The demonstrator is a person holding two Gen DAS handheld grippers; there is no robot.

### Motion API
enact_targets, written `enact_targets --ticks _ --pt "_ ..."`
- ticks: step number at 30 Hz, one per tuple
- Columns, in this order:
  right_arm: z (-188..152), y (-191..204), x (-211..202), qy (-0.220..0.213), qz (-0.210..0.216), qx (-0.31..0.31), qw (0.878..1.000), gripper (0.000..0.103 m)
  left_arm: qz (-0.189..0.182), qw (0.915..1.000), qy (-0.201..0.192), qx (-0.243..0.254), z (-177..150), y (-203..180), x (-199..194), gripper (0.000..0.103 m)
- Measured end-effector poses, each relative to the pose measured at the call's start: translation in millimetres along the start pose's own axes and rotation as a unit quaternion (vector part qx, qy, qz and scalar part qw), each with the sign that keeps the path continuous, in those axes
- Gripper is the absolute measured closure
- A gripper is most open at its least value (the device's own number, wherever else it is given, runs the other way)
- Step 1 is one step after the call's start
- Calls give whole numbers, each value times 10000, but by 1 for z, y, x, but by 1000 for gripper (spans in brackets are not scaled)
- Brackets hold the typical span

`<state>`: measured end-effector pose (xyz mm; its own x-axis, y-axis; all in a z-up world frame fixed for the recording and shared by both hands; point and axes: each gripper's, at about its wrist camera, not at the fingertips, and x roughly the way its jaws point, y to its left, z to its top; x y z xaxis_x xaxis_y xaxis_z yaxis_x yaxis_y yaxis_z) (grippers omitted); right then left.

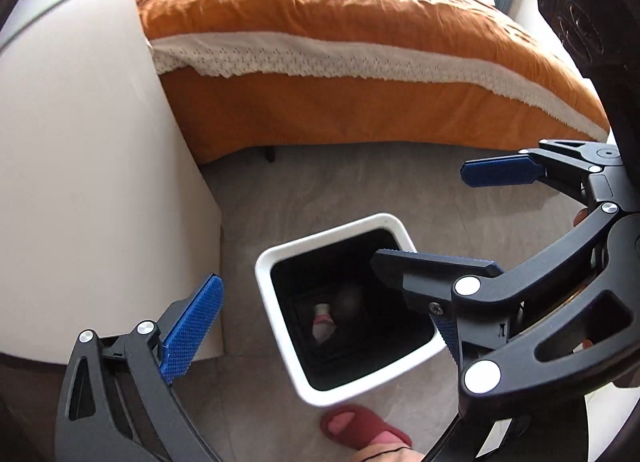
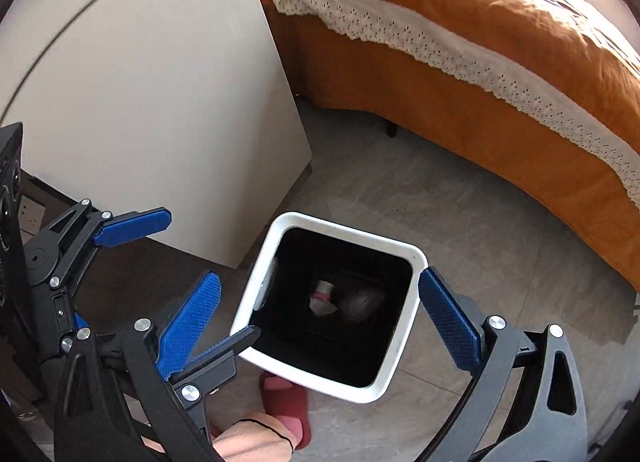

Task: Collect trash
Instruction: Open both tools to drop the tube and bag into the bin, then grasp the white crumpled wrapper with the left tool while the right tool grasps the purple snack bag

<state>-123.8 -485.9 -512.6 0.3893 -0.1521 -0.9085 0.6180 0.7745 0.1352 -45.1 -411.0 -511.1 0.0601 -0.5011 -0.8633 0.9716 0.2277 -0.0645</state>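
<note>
The bin (image 2: 332,376) stands on the floor (image 2: 500,230) between cabinet (image 2: 160,102) and bed (image 2: 480,62), trash (image 2: 322,296) inside

No legible text, label, brand, number or sign in either wrist view. The small bottle (image 1: 322,322) inside the white bin (image 1: 280,258) shows a pink band; print too small to read.

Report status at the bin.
Left gripper and right gripper open, empty, above white bin. Small bottle inside. Nothing blocking.
</note>
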Motion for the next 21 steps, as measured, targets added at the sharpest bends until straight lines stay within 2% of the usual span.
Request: enact_targets --ticks 4,9,12,17,21 --pt "16 12 -52 -247 -78 18 9997 4 146 9995 -232 -139 17 -2 -51 5" --pt "41 40 -137 -777 -132 -135 9968 4 392 9967 -601 -386 43 -3 -145 5" --pt "61 62 -197 -1198 12 -355 9922 4 596 9929 -878 -535 58 0 -201 5" --pt "90 95 -272 -1796 380 -730 9803 4 1142 9814 -1380 -694 79 5 -291 5" --pt "109 130 -316 -2183 723 -1208 9657 4 1617 9671 -1737 -921 86 17 -348 5"
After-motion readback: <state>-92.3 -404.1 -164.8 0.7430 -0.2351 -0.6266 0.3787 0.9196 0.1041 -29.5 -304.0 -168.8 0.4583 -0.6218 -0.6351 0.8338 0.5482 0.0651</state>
